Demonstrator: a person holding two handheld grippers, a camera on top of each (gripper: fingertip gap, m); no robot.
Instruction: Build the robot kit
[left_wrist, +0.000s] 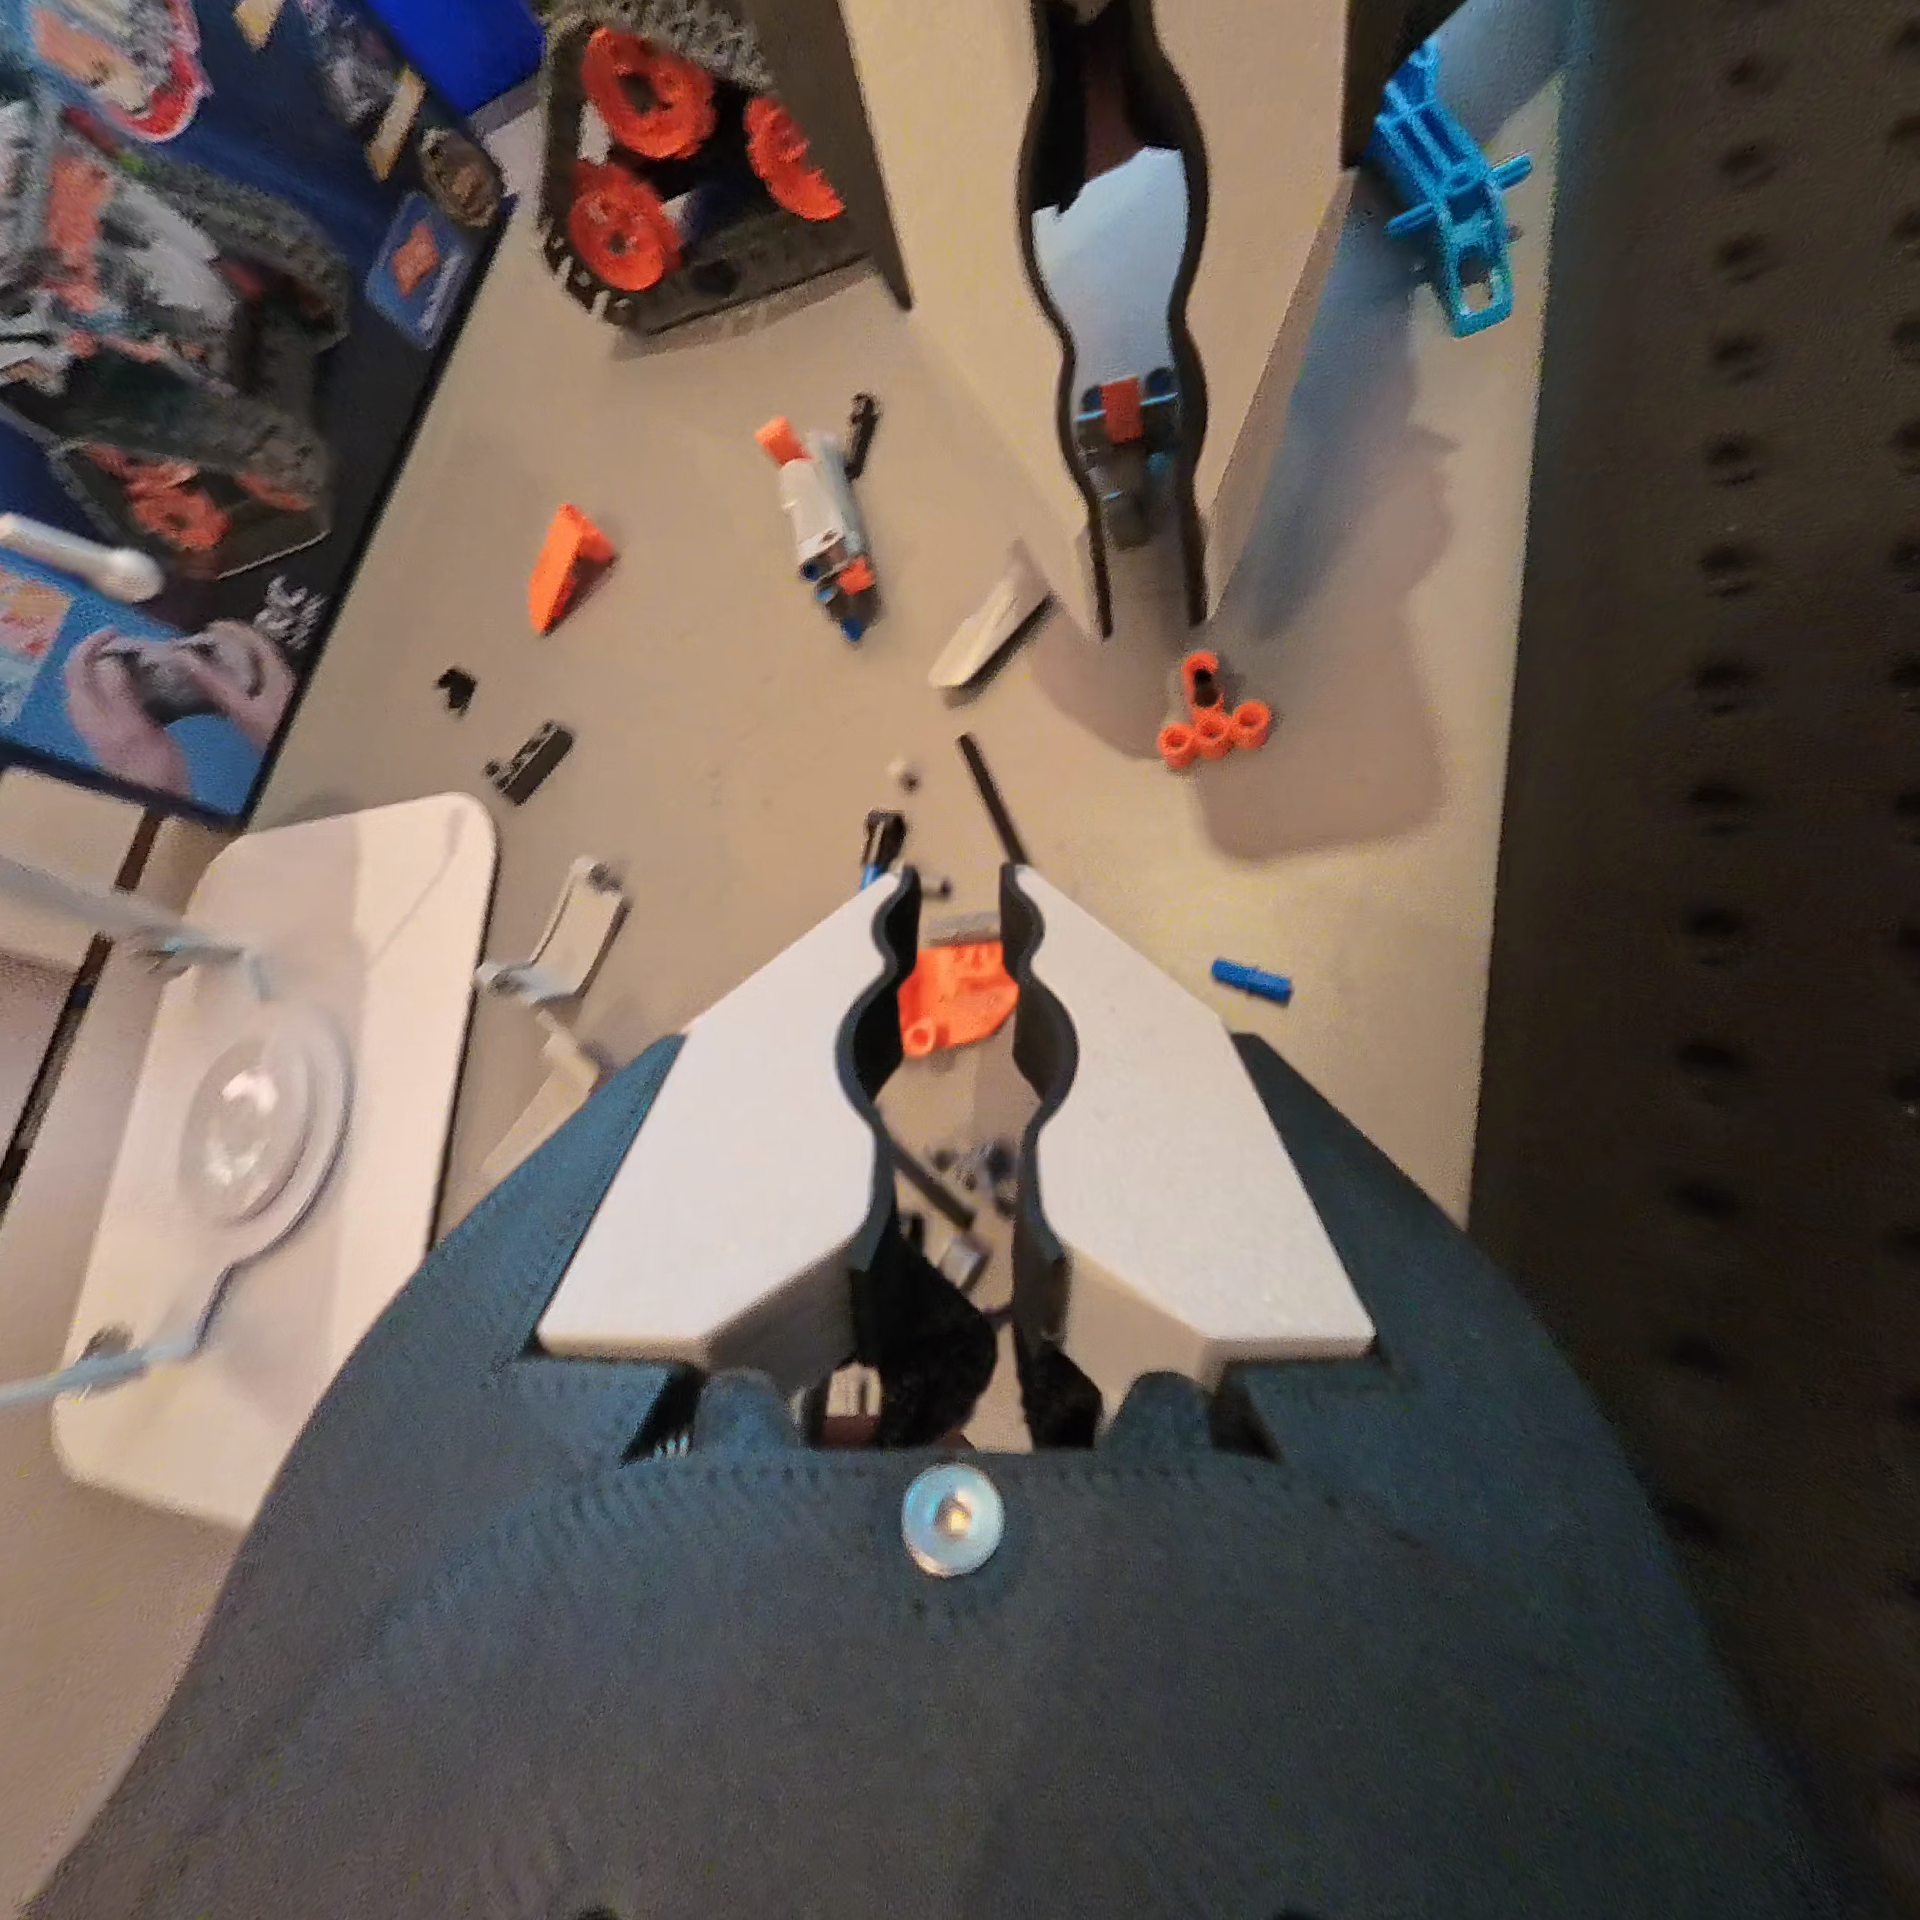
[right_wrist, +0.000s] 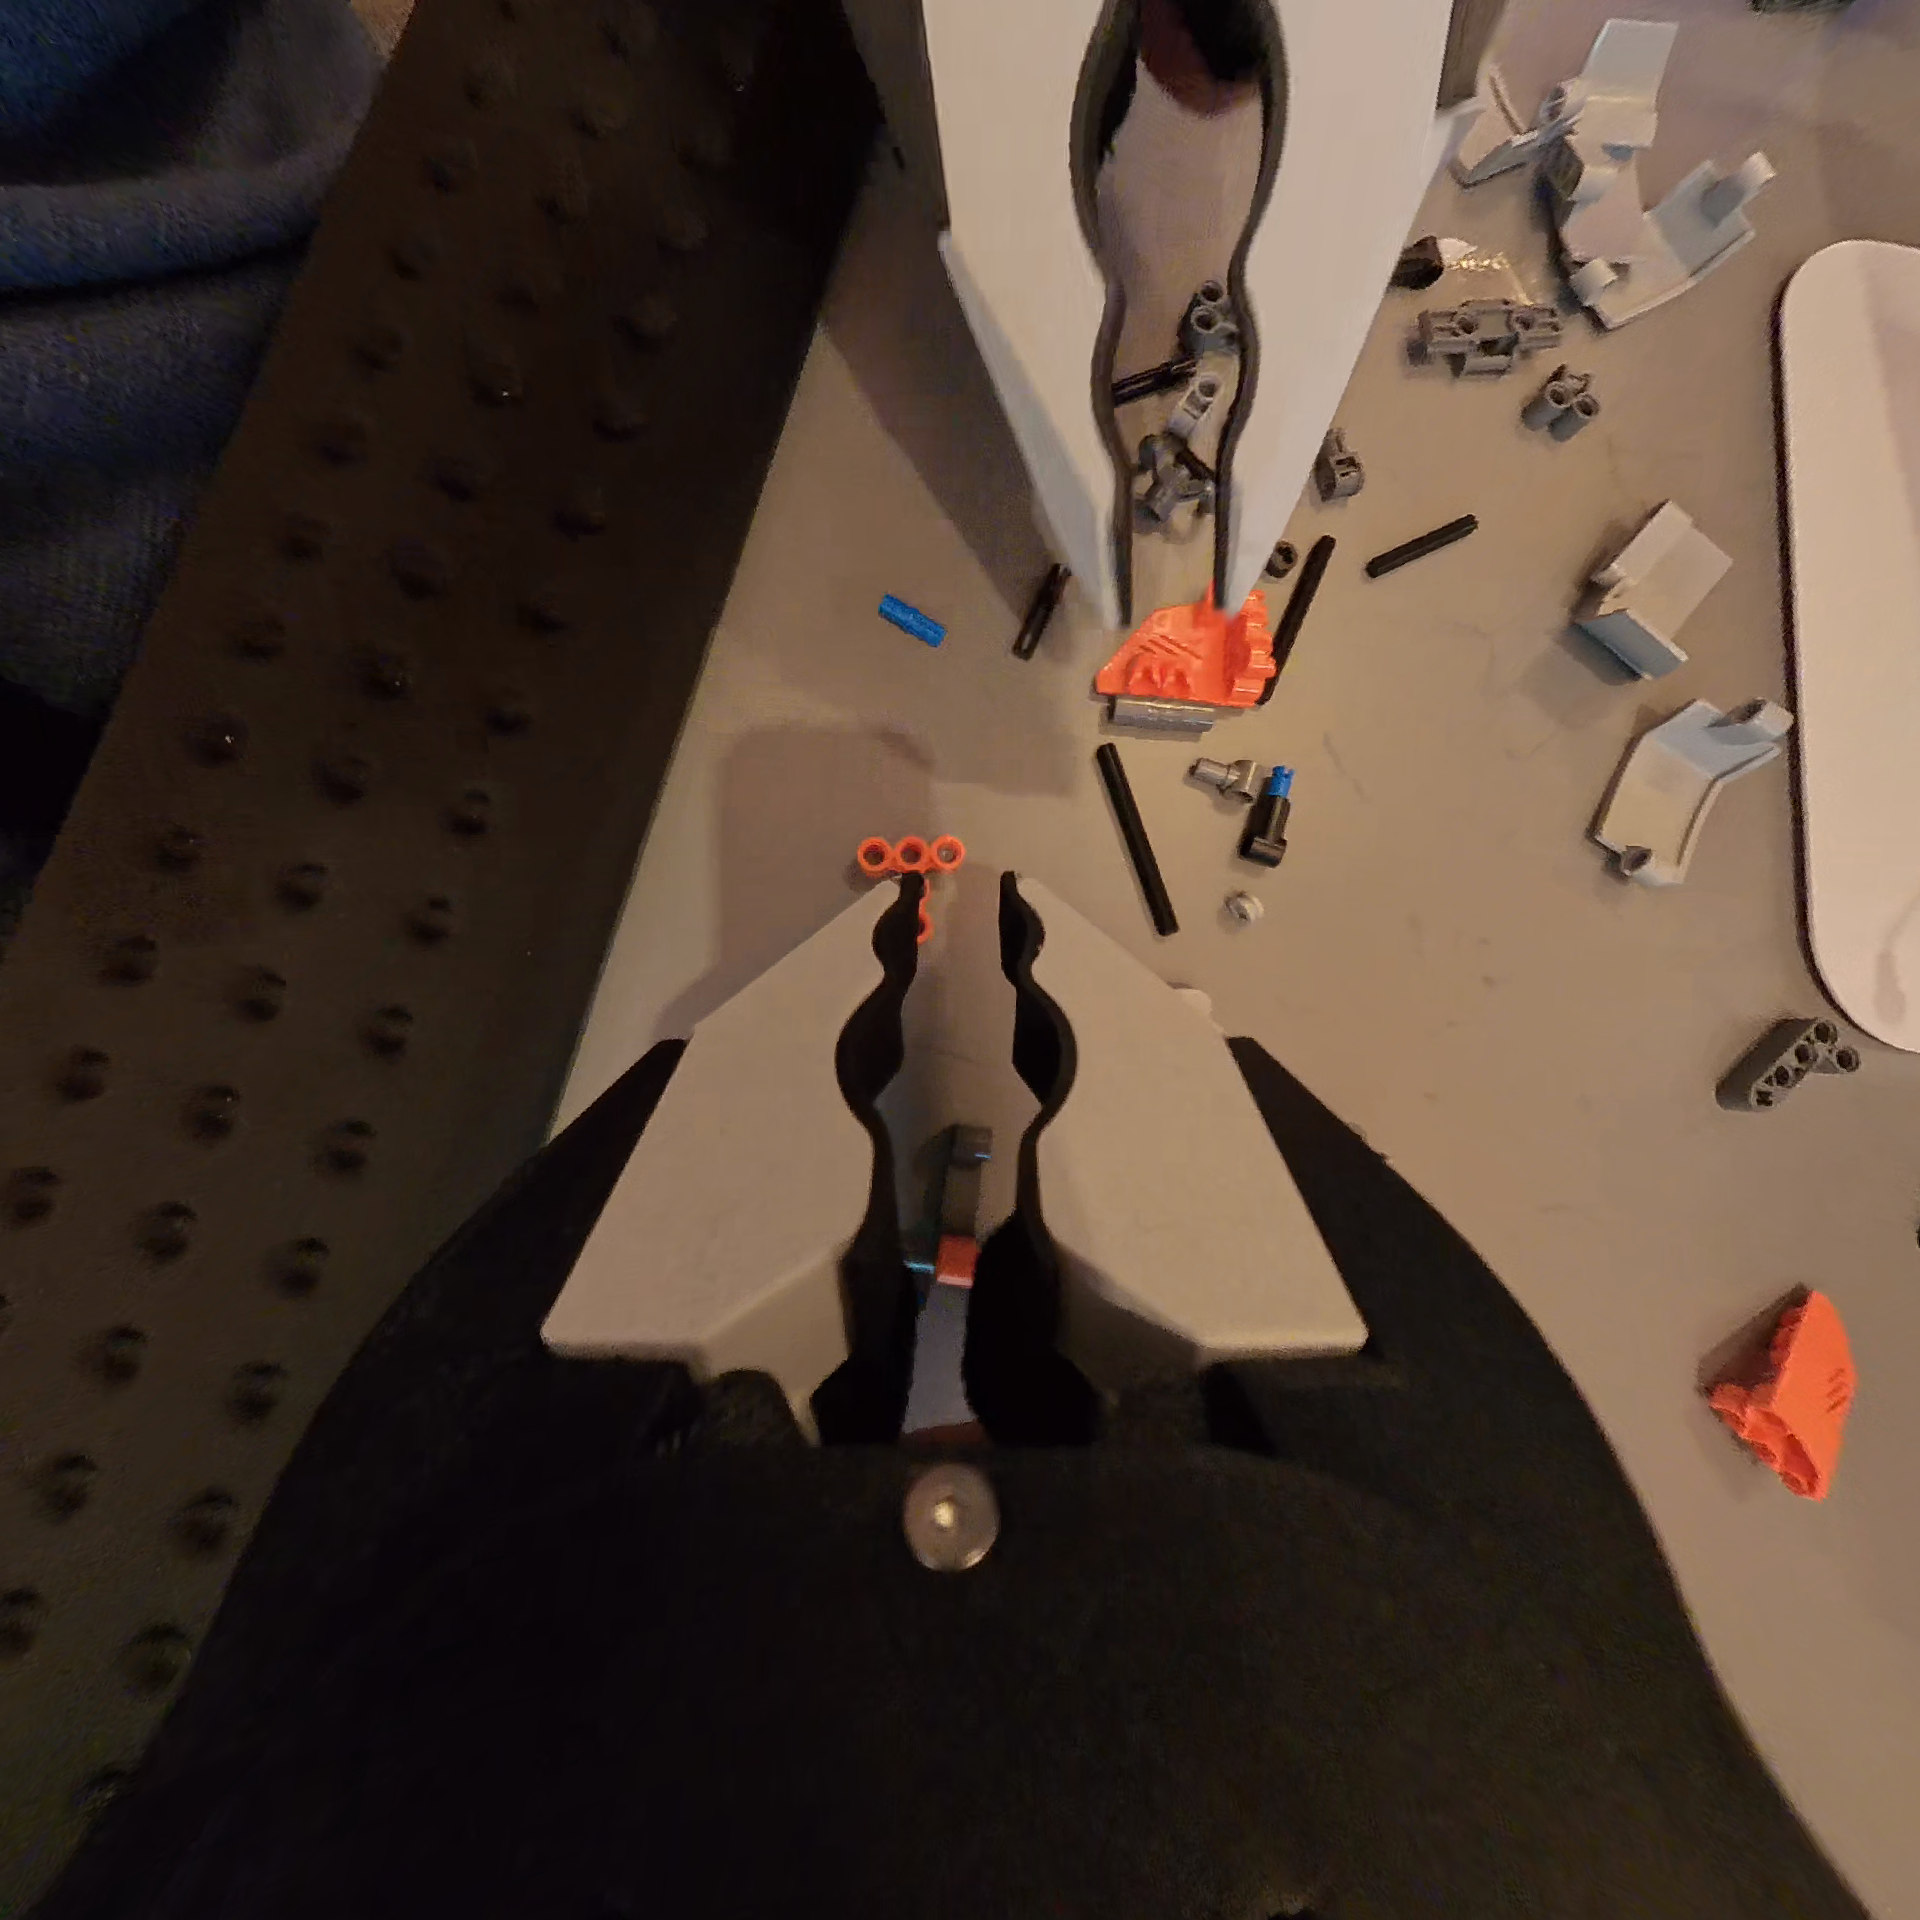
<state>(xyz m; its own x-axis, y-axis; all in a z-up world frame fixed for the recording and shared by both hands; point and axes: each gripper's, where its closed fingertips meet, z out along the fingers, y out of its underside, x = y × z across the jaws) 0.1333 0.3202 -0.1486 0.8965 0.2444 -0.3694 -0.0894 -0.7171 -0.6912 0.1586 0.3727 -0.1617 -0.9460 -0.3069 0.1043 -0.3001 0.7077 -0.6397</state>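
Note:
My left gripper (left_wrist: 961, 883) is narrowly open low over the table, and its tips straddle an orange panel piece (left_wrist: 956, 1003). In the right wrist view this gripper (right_wrist: 1174, 608) comes down from the top, with one fingertip touching the orange panel (right_wrist: 1164, 660). My right gripper (right_wrist: 958, 883) is shut on a small grey-and-orange assembly (right_wrist: 951, 1247) held deep between its fingers. The assembly also shows in the left wrist view (left_wrist: 1122, 436). An orange three-hole connector (right_wrist: 912, 854) lies just past the right gripper's left fingertip.
A dark studded mat (right_wrist: 312, 727) borders the table. A white tray (left_wrist: 312, 1039) lies on the other side. Black axles (right_wrist: 1138, 842), a blue pin (right_wrist: 912, 620), grey panels (right_wrist: 1683, 790) and another orange panel (right_wrist: 1787, 1392) lie scattered. A tracked model (left_wrist: 665, 177) and a toy box (left_wrist: 156, 416) stand at the back. Some 6 cm of space lies between my two pairs of fingers. The left tips stand about 6 cm off the blue pin (right_wrist: 912, 620). It turns up in the left wrist view (left_wrist: 1248, 978) as well.

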